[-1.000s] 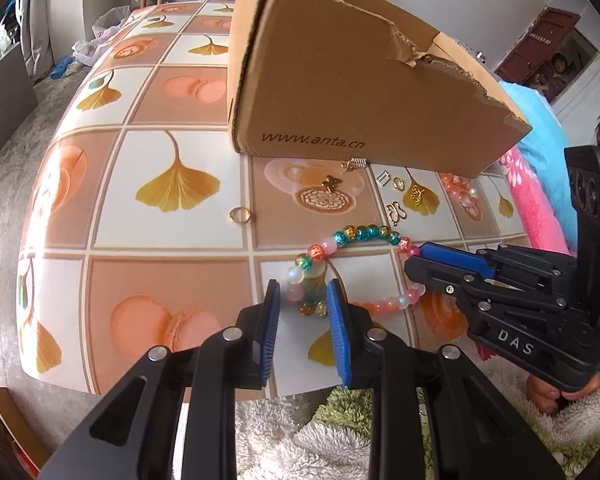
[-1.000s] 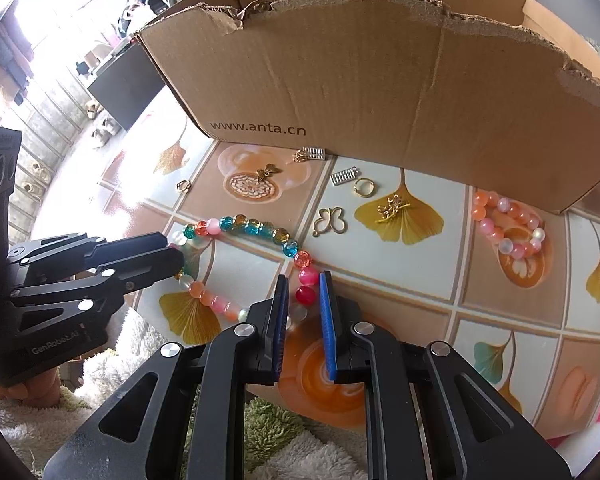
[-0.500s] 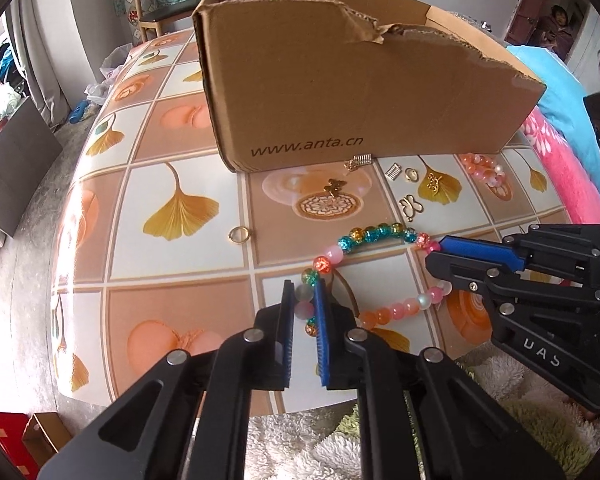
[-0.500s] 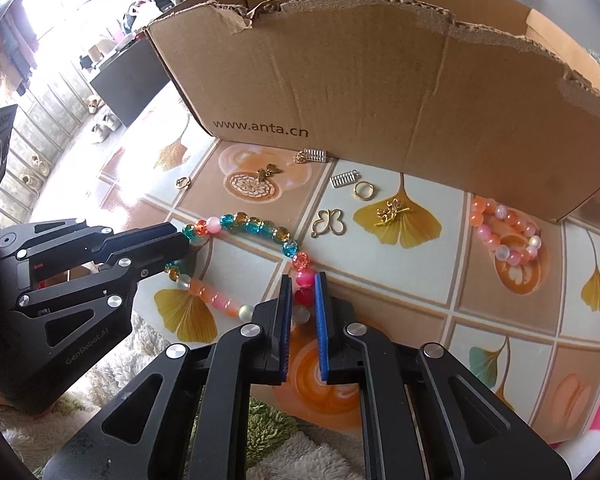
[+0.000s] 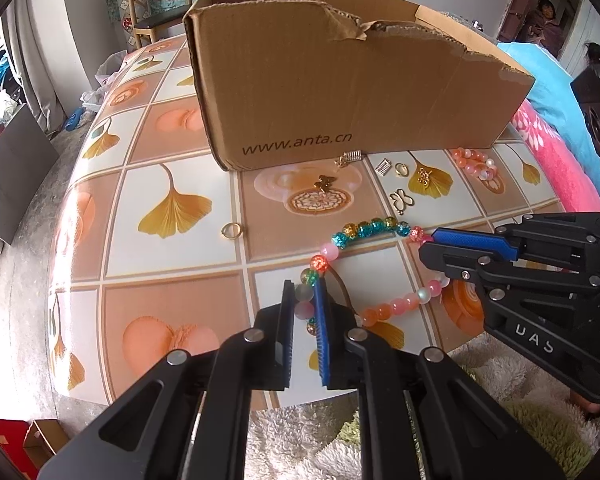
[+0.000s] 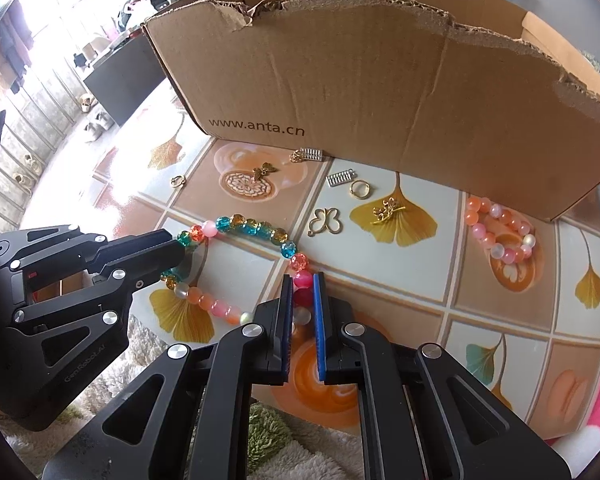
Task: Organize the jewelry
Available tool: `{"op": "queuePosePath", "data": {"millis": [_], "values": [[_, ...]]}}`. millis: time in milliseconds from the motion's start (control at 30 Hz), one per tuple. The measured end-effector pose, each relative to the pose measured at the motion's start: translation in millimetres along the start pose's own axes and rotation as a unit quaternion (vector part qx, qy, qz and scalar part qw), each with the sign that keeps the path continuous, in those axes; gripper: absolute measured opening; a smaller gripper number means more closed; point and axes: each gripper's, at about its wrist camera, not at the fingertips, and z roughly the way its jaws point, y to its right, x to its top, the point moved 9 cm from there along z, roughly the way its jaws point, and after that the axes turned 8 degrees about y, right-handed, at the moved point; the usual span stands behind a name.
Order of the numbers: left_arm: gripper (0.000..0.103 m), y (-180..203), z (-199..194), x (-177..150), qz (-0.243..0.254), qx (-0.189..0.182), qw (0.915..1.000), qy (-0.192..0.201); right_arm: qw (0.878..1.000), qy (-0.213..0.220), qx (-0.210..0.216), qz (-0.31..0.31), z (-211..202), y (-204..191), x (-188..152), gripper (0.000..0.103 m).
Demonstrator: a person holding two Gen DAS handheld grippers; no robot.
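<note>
I am pinching the beaded bracelet (image 5: 374, 268) at both ends: left gripper (image 5: 305, 300) and right gripper (image 6: 303, 294) each clamping a bead. It is lying on the tabletop (image 5: 172, 268), cardboard box (image 5: 340, 76) straight ahead beyond it.

Background: surface (image 5: 172, 240), rug (image 5: 300, 432), chair (image 5: 152, 4).
Tiled leaf-print surface over shaggy rug; wooden chair beyond it; pink blanket (image 5: 556, 152) at right edge; red box (image 5: 8, 440) on floor.
</note>
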Motion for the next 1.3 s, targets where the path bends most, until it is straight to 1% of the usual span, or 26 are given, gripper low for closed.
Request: {"op": "queuePosePath", "data": {"millis": [467, 1300], "values": [[0.010, -0.7, 0.7, 0.4, -0.014, -0.016, 0.9998, -0.004, 1.000, -0.003, -0.009, 0.000, 1.9, -4.9, -0.1, 0.008], [0.010, -2.3, 1.1, 0.8, -0.020, -0.027, 0.9994, -0.005, 1.000, -0.006, -0.009, 0.002, 3.1, -1.9, 0.5, 0.008]]}}
